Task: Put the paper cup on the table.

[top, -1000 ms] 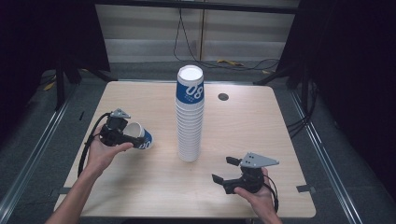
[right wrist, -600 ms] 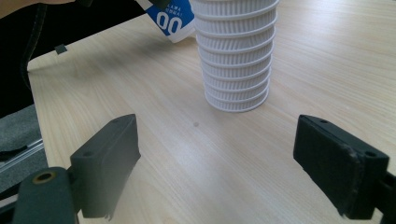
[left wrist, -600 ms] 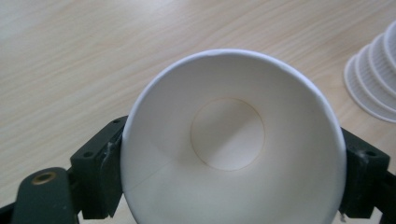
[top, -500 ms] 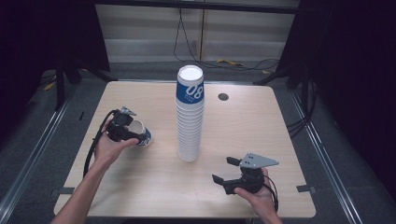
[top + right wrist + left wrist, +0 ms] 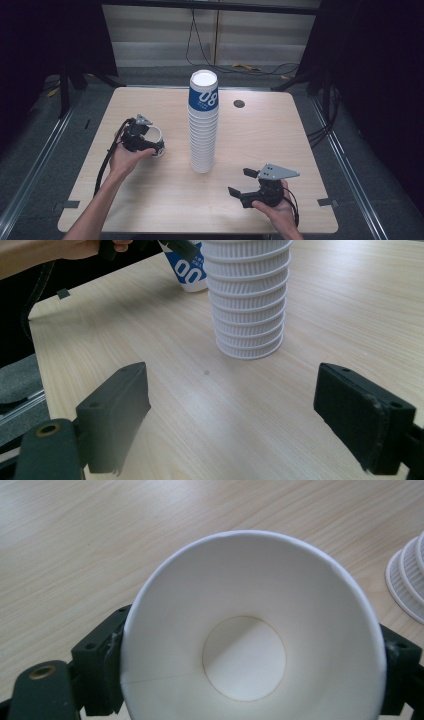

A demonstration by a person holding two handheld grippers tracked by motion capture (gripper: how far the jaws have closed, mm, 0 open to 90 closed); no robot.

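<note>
A white paper cup (image 5: 156,135) with a blue band stands on the wooden table (image 5: 280,135) at the left. My left gripper (image 5: 149,143) comes down over it, one jaw on each side. In the left gripper view I look straight into the cup (image 5: 245,665), and both pads (image 5: 112,655) lie against its wall just under the rim. These jaws have just been opening, with the cup still between them. A tall stack of the same cups (image 5: 202,125) rises at mid-table. My right gripper (image 5: 240,181) rests open near the front right, nothing between its jaws (image 5: 250,425).
A small black round hole (image 5: 239,103) sits in the table behind the stack. The stack's ribbed base (image 5: 247,305) stands ahead of the right gripper, and the held cup (image 5: 190,272) is beyond it. Dark floor and cables surround the table.
The left hand has turned the cup from lying on its side to upright, and lowered it onto the table a little closer to the stack. The right hand has not moved.
</note>
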